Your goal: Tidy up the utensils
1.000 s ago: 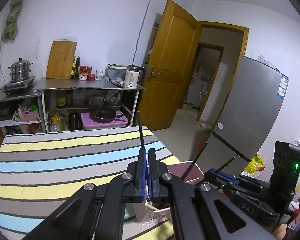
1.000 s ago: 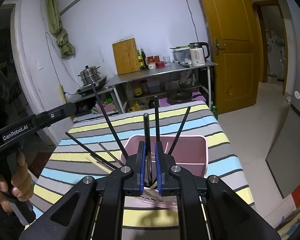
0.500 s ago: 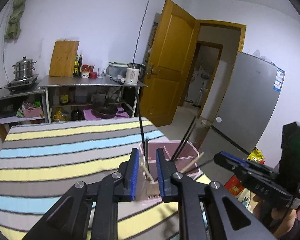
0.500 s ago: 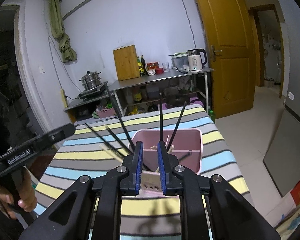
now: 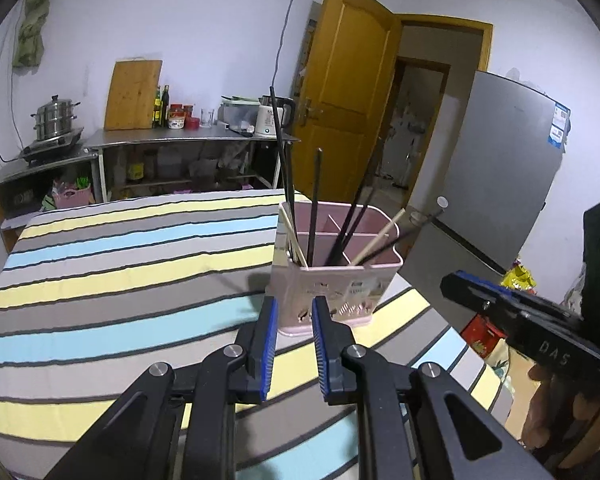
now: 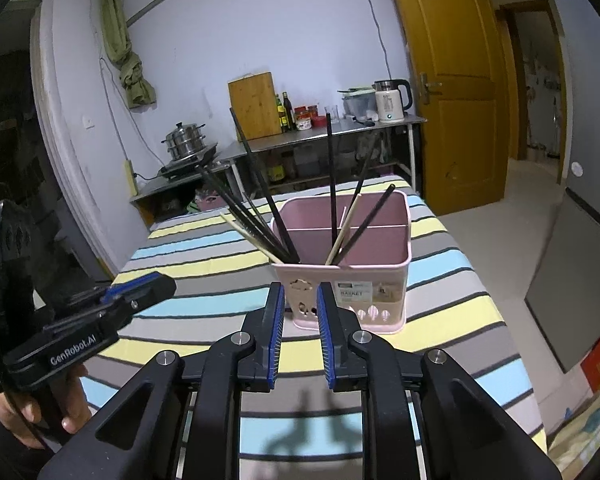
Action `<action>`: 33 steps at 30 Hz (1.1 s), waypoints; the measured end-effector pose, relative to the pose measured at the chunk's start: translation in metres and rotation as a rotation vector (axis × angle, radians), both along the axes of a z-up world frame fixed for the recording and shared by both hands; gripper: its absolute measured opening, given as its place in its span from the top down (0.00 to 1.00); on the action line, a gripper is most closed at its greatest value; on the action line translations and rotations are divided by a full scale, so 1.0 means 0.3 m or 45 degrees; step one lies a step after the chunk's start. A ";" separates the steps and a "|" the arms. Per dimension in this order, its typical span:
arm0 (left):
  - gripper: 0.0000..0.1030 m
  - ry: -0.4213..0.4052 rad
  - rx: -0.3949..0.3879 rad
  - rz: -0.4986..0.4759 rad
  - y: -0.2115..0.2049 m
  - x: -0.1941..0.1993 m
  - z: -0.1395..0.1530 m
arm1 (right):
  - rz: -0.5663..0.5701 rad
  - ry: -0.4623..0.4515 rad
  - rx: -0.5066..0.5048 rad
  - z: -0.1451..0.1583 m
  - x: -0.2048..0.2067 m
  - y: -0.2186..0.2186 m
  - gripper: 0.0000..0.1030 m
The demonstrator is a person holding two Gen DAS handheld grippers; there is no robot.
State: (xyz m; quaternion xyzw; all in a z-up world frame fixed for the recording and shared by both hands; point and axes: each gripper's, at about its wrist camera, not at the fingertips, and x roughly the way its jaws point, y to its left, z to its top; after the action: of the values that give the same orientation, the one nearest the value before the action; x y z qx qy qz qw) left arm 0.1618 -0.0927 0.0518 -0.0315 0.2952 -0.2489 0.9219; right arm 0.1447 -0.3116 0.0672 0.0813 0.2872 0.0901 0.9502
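Chopsticks [image 6: 260,216] lean loosely in the pink basket [image 6: 380,276], which stands on the striped bench [image 5: 120,280]. Left tool [image 5: 294,308] and right tool [image 6: 298,294] are both open and empty; the right one's jaws have just been opening. I think a bump against a tilted stick could tip the light basket.

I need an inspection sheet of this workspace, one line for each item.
Surface: striped tablecloth, bare around the basket.
Job's things: pink basket holds black chopsticks and pale chopsticks, all leaning.
Clutter: nothing seen on the table.
Grippers: left hand-held gripper and right hand-held gripper open, jaws just opening, nothing between them.
Cables: wire on the wall.
Surroundings: shelf with kettle, cutting board, steamer pot; open door; fridge.
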 end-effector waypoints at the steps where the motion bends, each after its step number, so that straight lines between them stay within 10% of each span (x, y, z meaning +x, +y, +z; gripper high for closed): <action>1: 0.82 -0.008 0.008 0.002 -0.001 -0.019 -0.006 | -0.001 -0.005 -0.005 0.001 -0.011 0.003 0.82; 33: 0.76 -0.138 0.070 0.033 0.005 -0.224 -0.046 | -0.012 -0.043 -0.091 -0.087 -0.201 0.075 0.77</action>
State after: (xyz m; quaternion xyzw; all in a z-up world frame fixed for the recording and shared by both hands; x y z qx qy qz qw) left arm 0.0948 -0.0911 0.0381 0.0034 0.2511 -0.2301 0.9402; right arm 0.0844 -0.2890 0.0412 0.0472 0.2736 0.0767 0.9576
